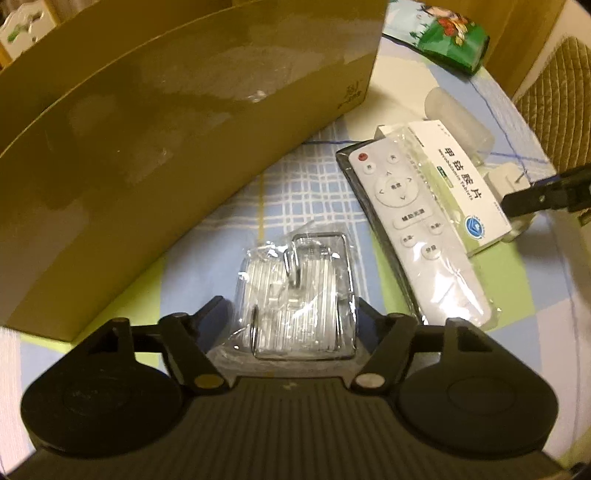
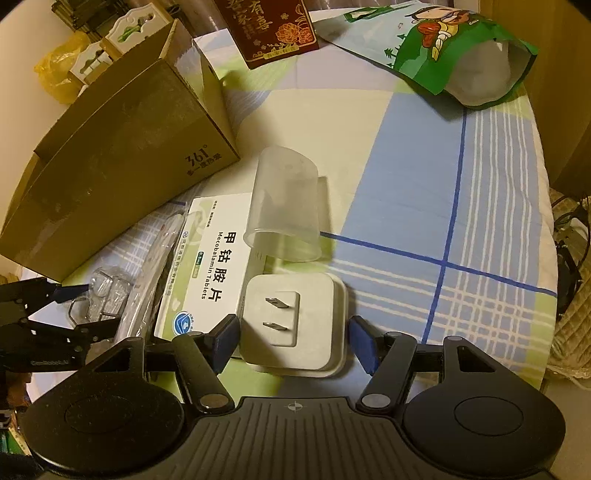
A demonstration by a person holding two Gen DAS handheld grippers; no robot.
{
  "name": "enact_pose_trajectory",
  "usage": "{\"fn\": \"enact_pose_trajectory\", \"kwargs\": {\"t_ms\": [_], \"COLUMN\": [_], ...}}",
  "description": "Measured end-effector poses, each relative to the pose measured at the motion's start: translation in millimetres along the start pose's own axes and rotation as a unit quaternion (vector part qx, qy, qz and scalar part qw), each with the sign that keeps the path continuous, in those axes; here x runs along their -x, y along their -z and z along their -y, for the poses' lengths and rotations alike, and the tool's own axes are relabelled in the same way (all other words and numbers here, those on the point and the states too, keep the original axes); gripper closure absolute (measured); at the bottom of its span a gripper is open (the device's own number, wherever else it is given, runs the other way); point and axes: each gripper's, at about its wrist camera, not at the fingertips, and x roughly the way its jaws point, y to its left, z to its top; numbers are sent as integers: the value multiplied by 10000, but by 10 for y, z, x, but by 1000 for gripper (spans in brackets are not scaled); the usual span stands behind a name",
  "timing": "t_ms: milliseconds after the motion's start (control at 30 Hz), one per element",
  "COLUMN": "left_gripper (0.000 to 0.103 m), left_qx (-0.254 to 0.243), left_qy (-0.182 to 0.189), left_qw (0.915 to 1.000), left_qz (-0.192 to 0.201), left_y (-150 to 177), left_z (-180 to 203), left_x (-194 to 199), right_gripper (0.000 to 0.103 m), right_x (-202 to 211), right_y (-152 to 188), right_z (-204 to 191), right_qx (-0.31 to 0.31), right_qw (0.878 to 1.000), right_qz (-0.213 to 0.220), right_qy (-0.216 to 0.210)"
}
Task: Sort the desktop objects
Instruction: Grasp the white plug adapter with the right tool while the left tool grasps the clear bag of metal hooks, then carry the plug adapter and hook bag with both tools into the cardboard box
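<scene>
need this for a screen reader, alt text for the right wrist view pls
The right hand-held gripper straddles a white square plug adapter, prongs up, on a checked tablecloth. Behind it lie a white-green medicine box and a tipped translucent plastic cup.

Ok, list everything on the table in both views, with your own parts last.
cardboard box: one, brown, open, left side of table
bag of clear hooks: one, transparent, in front of the box
remote: one, white, in plastic wrap, right of the hooks
tablet box: one, white and green, beside the remote
plastic cup: one, frosted, on its side, rim over the tablet box
plug adapter: one, white, prongs up
snack bag: one, green, far right
red box: one, dark red, far edge
tablecloth: one, blue, green and white checks
left gripper: black, jaws astride the hooks
right gripper: black, jaws astride the adapter
</scene>
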Motion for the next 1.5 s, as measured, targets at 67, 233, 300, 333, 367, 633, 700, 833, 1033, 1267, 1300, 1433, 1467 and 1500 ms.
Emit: {"fn": "enact_pose_trajectory", "kwargs": {"t_ms": [67,233,300,333,367,633,700,833,1033,1267,1300,1433,1467,1500], "left_gripper": [37,52,53,53,53,40,38,41,55,55,55,55,55,55], "left_qx": [-30,-138,-190,-184,-201,-119,-70,-79,-335,-94,-134,-284,-328,-365], "left_qy": [18,107,121,123,108,-72,-91,-77,-79,275,286,354,371,387], "left_qw": [10000,9998,9997,9997,9997,9998,9999,9999,9994,9995,9995,9990,9987,9985], "left_qz": [12,0,-46,-95,-112,-134,-129,-81,-11,-94,-69,44,95,148], "left_y": [-7,34,82,114,152,221,195,181,225,379,392,381,366,346], "left_z": [19,12,-3,-19,-26,-20,-20,-11,70,-93,-99,-116,-122,-131], "left_x": [8,95,153,170,185,164,137,130,193,419,476,726,793,859], "right_gripper": [39,40,40,40,40,39,39,39,39,39,39,39,39,39], "right_x": [5,24,38,47,50,-51,-92,-180,-148,82,118,244,275,296], "right_y": [2,12,25,34,45,119,121,167,281,435,454,467,462,441], "right_z": [6,9,8,8,4,-236,-300,-444,-456,-271,-253,-266,-275,-273], "right_qx": [-10,-17,58,97,142,835,968,1314,1234,393,327,147,103,51], "right_qw": [10000,9999,9996,9994,9991,9933,9909,9833,9842,9971,9977,9989,9991,9993], "right_qz": [-16,-137,-257,-321,-382,-506,-517,-507,-372,-349,-347,-354,-353,-349], "right_qy": [-9,52,83,97,116,618,776,1152,1218,558,476,257,202,141]}}
